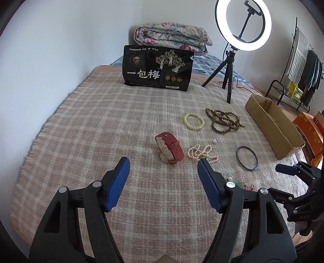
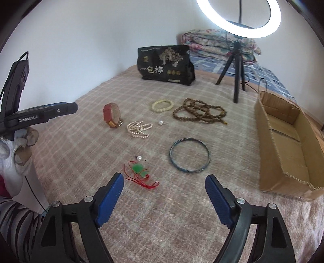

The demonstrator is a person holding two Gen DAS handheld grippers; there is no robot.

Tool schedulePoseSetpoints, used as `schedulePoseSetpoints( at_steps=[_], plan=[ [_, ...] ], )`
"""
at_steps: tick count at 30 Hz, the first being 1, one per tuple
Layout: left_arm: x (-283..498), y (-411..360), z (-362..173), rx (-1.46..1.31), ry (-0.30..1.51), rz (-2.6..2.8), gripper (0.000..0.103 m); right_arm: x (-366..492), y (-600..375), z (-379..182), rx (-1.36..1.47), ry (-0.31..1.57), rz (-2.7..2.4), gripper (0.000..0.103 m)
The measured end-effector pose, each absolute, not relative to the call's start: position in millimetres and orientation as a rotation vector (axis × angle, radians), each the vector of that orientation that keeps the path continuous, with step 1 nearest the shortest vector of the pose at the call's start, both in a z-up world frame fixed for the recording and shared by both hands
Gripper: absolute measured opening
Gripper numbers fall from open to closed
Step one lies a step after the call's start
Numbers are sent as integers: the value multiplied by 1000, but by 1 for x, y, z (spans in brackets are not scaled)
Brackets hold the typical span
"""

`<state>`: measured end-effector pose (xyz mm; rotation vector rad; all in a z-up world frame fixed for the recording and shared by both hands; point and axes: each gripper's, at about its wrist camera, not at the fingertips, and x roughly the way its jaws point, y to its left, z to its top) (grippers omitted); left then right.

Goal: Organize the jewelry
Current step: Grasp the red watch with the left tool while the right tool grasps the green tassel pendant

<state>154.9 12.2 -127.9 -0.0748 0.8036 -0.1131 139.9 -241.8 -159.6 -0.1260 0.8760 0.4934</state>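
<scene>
Jewelry scattered mid-blanket [image 2: 81, 141]: red watch [image 1: 170, 148] on edge; pearl necklace [image 2: 138, 129] bunched; dark bangle [image 2: 190, 155] flat; green pendant [image 2: 138, 170], possibly jade, half hidden in left view. Cardboard box [image 2: 283, 141] long axis runs away, right edge cropped. Left gripper [image 1: 163, 168] and right gripper [image 2: 164, 183] both wide apart, holding nothing.

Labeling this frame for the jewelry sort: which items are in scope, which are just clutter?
In scope:
red-strap watch
cream bead bracelet
brown bead strand
pearl strand
dark bangle
green pendant on red cord
two loose pearls
cardboard box, probably the destination

Clutter:
black snack bag
ring light on tripod
folded quilt
clothes rack
</scene>
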Motion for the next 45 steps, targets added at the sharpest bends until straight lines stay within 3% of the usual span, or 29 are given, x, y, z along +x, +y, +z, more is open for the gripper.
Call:
schedulePoseSetpoints(
  at_steps=[11, 21, 24, 27, 30, 36, 45],
  plan=[
    [195, -10, -149, -54, 832, -101, 71, 156, -209, -183, -267, 930, 638, 66],
    [216, -10, -166, -77, 863, -87, 71, 170, -192, -201, -362, 981, 700, 45],
    [221, -6, -170, -99, 881, -82, 58, 171, -191, -202, -359, 988, 717, 36],
    [223, -3, -173, -122, 887, -85, 56, 170, -189, -202, -357, 996, 724, 29],
    [223, -3, -175, -128, 891, -89, 40, 169, -187, -202, -351, 1002, 730, 20],
    [221, -3, -172, -130, 883, -98, 21, 167, -185, -201, -331, 1007, 730, 7],
    [214, 6, -167, -141, 866, -88, 20, 162, -194, -195, -246, 997, 729, 4]
  ],
)
